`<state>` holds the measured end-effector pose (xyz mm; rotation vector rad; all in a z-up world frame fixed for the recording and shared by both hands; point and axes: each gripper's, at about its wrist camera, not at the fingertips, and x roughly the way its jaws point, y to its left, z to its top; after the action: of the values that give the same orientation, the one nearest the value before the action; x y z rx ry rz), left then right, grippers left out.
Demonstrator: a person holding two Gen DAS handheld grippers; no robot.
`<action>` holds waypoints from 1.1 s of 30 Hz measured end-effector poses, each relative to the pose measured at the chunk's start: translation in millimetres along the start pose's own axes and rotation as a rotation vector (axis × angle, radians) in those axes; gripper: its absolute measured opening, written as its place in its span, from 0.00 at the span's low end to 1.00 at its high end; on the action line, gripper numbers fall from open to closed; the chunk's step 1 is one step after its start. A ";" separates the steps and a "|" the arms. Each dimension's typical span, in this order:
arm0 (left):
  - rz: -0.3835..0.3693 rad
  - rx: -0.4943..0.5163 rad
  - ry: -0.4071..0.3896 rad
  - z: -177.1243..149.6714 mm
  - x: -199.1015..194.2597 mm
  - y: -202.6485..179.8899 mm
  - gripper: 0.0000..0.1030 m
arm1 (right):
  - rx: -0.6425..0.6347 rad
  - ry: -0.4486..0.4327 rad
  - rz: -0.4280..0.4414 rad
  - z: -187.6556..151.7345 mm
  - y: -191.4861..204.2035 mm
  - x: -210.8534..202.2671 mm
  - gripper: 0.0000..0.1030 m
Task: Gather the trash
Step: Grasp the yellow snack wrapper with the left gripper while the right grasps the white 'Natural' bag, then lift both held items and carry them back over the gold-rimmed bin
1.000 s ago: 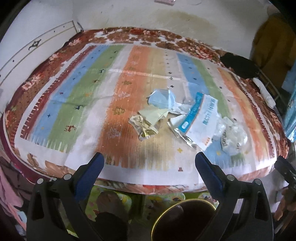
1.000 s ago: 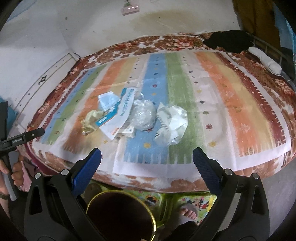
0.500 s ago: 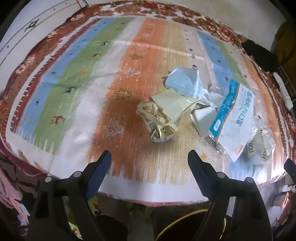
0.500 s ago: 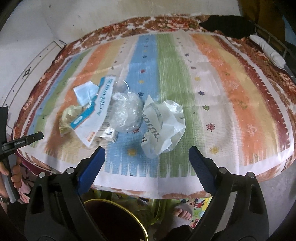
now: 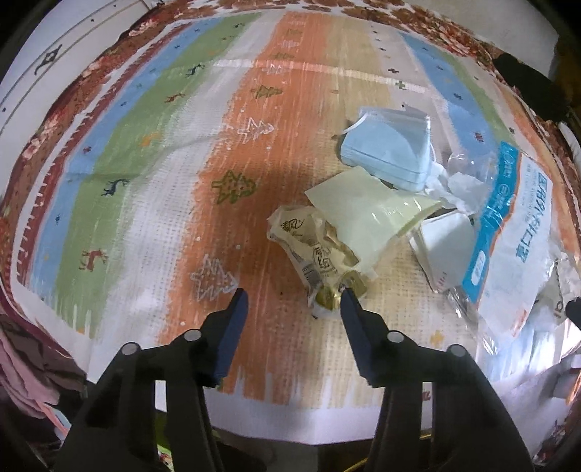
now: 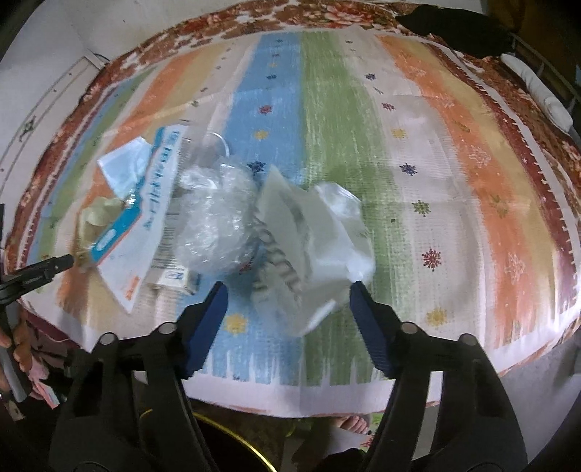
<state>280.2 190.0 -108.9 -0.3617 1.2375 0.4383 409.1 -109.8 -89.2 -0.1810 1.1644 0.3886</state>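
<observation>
Trash lies in a heap on the striped cloth [image 5: 152, 203]. In the left wrist view a crumpled gold wrapper [image 5: 314, 254] lies just ahead of my open left gripper [image 5: 292, 296], its right fingertip touching the wrapper's near end. Behind are a pale yellow paper [image 5: 363, 214], a blue face mask [image 5: 390, 152] and a blue-and-white mask packet [image 5: 515, 232]. In the right wrist view my open right gripper [image 6: 288, 290] straddles the near edge of a crumpled white bag [image 6: 312, 239]. A clear plastic ball [image 6: 214, 225] lies left of it.
A gold-rimmed dark bin [image 6: 232, 450] stands on the floor below the table's near edge. A small carton [image 6: 174, 279] lies under the clear plastic. A black object [image 6: 457, 29] and a white roll [image 6: 537, 90] sit at the far right edge.
Both grippers have moved forward and down over the table edge to the trash. The left one has narrowed around the gold wrapper's end; the right one has narrowed at the white bag.
</observation>
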 end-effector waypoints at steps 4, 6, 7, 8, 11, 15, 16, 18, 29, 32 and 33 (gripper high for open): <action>0.002 0.002 0.013 6.7 8.6 -3.2 0.39 | 0.009 0.020 -0.036 6.7 -4.3 14.1 0.51; -0.004 -0.006 0.022 9.8 13.4 -3.4 0.25 | 0.014 0.023 -0.042 10.1 -7.7 18.8 0.43; -0.006 -0.012 0.031 11.4 16.1 -3.0 0.15 | 0.017 0.030 -0.050 11.7 -9.8 22.7 0.34; -0.012 -0.016 0.034 12.3 17.0 -2.9 0.08 | 0.018 0.034 -0.052 12.0 -11.0 24.7 0.31; -0.033 -0.024 0.037 14.5 16.6 -1.7 0.04 | 0.017 0.048 -0.055 13.2 -14.2 31.4 0.14; -0.063 -0.041 0.025 18.0 7.1 3.1 0.02 | 0.028 0.039 -0.046 13.7 -17.4 28.4 0.08; -0.064 -0.045 0.018 18.7 3.9 4.6 0.02 | 0.024 0.033 -0.043 13.5 -16.8 25.5 0.07; -0.067 -0.058 0.007 19.6 -2.8 8.0 0.02 | 0.018 0.021 -0.044 13.2 -16.1 20.5 0.07; -0.115 -0.102 -0.053 12.1 -45.5 15.5 0.02 | 0.024 -0.097 0.012 4.8 -16.5 -38.6 0.06; -0.142 -0.101 -0.078 6.7 -59.8 13.3 0.02 | 0.019 -0.123 0.032 -0.6 -13.1 -54.5 0.06; -0.150 -0.099 -0.086 4.6 -64.6 12.0 0.02 | 0.019 -0.133 0.040 -2.3 -11.5 -60.1 0.06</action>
<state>260.9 194.6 -46.1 -0.5113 1.0990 0.3827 391.2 -133.5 -35.5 -0.1136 1.0419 0.4186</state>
